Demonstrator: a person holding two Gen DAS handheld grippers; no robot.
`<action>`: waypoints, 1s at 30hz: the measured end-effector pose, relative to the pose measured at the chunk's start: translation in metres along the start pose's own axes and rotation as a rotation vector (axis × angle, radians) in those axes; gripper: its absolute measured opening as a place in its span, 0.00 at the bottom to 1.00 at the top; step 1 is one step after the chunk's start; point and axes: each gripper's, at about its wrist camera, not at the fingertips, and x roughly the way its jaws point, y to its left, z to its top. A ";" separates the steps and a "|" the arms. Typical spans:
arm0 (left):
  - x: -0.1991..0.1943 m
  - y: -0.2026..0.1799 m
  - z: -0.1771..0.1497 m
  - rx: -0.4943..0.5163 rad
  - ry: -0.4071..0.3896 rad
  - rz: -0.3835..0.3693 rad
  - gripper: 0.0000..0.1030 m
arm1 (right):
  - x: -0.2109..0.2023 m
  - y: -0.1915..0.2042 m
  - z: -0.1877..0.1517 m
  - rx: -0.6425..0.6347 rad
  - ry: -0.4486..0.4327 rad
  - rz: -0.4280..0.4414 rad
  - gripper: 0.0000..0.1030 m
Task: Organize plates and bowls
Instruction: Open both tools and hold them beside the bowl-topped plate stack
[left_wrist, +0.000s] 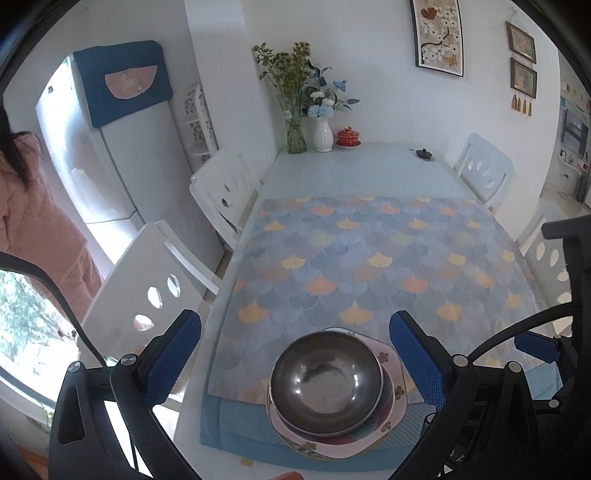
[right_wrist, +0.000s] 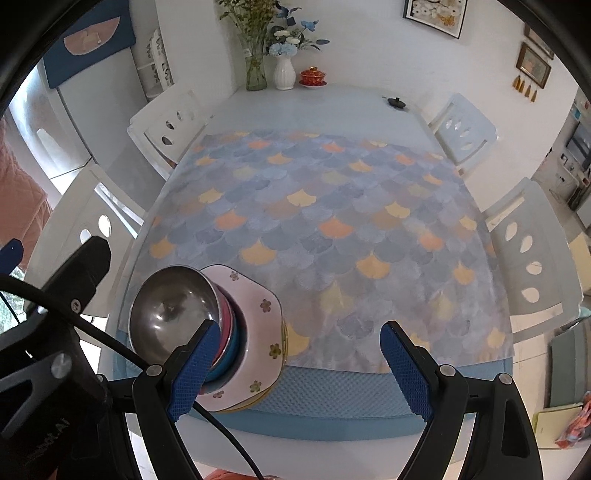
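A steel bowl (left_wrist: 325, 384) tops a stack of coloured bowls on pink flowered plates (left_wrist: 391, 387), at the near edge of the patterned tablecloth (left_wrist: 369, 258). My left gripper (left_wrist: 295, 319) hovers over the stack, open, its blue pads (left_wrist: 173, 362) wide of the bowl on both sides. In the right wrist view the same steel bowl (right_wrist: 173, 310) and plates (right_wrist: 255, 332) sit at lower left. My right gripper (right_wrist: 299, 326) is open to the right of the stack. Its left pad (right_wrist: 195, 369) stands in front of the bowls' sides, and whether it touches them is unclear.
Two flower vases (left_wrist: 323, 134), a red lidded cup (left_wrist: 347, 138) and a small black lid (left_wrist: 423, 153) stand at the table's far end. White chairs (left_wrist: 155, 291) flank both sides. A fridge (left_wrist: 110, 166) and a person in pink (left_wrist: 33, 221) are at the left.
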 end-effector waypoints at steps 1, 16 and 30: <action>0.001 -0.001 0.000 0.001 0.002 -0.001 0.99 | 0.001 0.000 0.000 0.002 0.002 0.000 0.84; 0.008 -0.009 0.000 0.020 0.024 -0.012 0.99 | 0.003 -0.004 0.000 -0.008 -0.011 -0.026 0.84; 0.012 -0.010 0.001 0.006 0.031 -0.043 0.99 | 0.001 -0.010 0.002 -0.006 -0.028 -0.038 0.84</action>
